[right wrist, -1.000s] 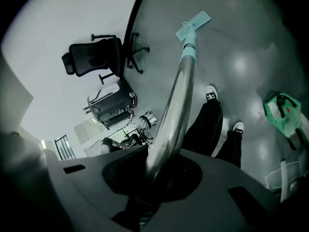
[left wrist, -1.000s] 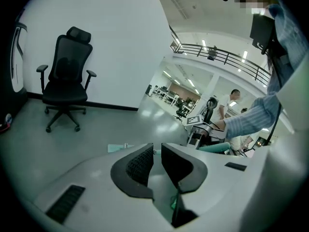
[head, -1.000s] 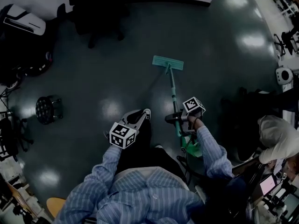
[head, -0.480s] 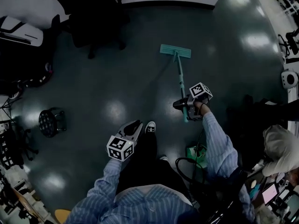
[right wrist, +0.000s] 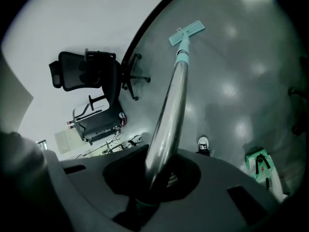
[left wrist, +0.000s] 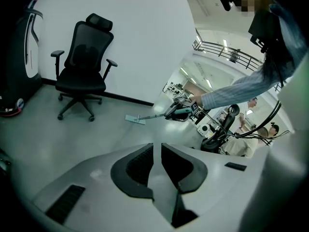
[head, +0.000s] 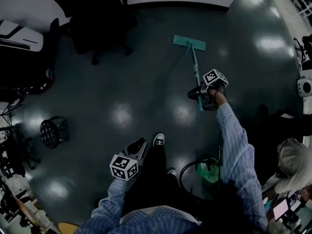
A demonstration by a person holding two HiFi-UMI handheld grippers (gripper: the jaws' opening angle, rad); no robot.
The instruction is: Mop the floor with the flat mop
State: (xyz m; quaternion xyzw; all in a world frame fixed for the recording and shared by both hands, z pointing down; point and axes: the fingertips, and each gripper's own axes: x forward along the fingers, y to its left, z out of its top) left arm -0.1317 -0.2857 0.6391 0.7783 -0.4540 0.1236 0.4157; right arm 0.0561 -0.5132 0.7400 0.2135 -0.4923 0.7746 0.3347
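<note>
The flat mop has a teal head (head: 189, 42) lying flat on the dark floor near the far wall, with its pole (head: 196, 72) running back to my right gripper (head: 199, 95). In the right gripper view the shiny pole (right wrist: 171, 100) passes between the jaws of my right gripper (right wrist: 154, 178), which is shut on it, and the mop head (right wrist: 187, 33) lies far ahead. My left gripper (head: 138, 144) hangs by the person's leg, shut on nothing. From the left gripper (left wrist: 157, 166) view the mop head (left wrist: 135, 120) is small in the distance.
A black office chair (head: 97, 28) stands by the white wall at the back left. A round black stool (head: 52, 129) is at the left. A green object (head: 210, 172) and a looped cable lie by the person's feet. A seated person (head: 292, 160) is at the right.
My right gripper has pushed the mop forward and to the right, with the arm stretching out. The mop head slid toward the far wall. The left gripper dropped back slightly.
</note>
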